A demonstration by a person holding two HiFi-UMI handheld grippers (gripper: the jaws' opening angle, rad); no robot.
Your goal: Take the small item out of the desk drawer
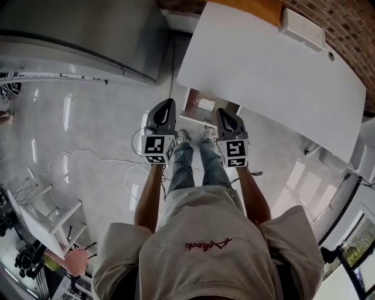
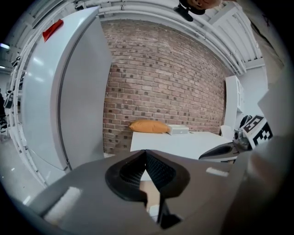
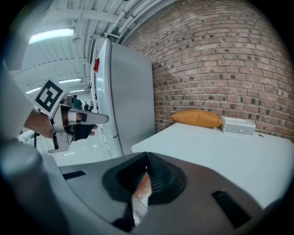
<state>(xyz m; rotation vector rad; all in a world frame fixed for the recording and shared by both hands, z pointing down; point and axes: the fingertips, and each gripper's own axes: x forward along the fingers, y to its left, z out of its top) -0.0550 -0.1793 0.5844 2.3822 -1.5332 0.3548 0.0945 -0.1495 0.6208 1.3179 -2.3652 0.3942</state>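
Two sets of fingers are being held out side by side in the head view, the left fingers [image 1: 166, 111] and the right fingers [image 1: 229, 120], each backed by its marker cube. Between them and just beyond their tips, the drawer [image 1: 188, 105] is standing open under the near edge of the white table [image 1: 275, 76]. The small item [image 1: 206, 104], a pale scrap, is lying inside it, apart from both sets of tips. An orange cushion [image 1: 258, 9] and a white box [image 1: 302, 28] are being carried at the table's far edge, well beyond the fingers. A grey cabinet [image 1: 76, 35] is standing off to the left of the left fingers.

In the left gripper view, the left fingers are being held pressed together at the tips, with nothing being pinched between them. A tan and white patch is being shown through the gap beneath the tips, too little of it to be named. The table is lying ahead of them with the brick wall [image 2: 165, 78] behind it, and the right fingers are being seen to the right.

In the right gripper view, the right fingers are likewise being held closed, tip to tip. An orange-brown and white patch is showing in the gap under the tips; what it is cannot be told. The left fingers are being held off to the left by a hand [image 3: 36, 124].
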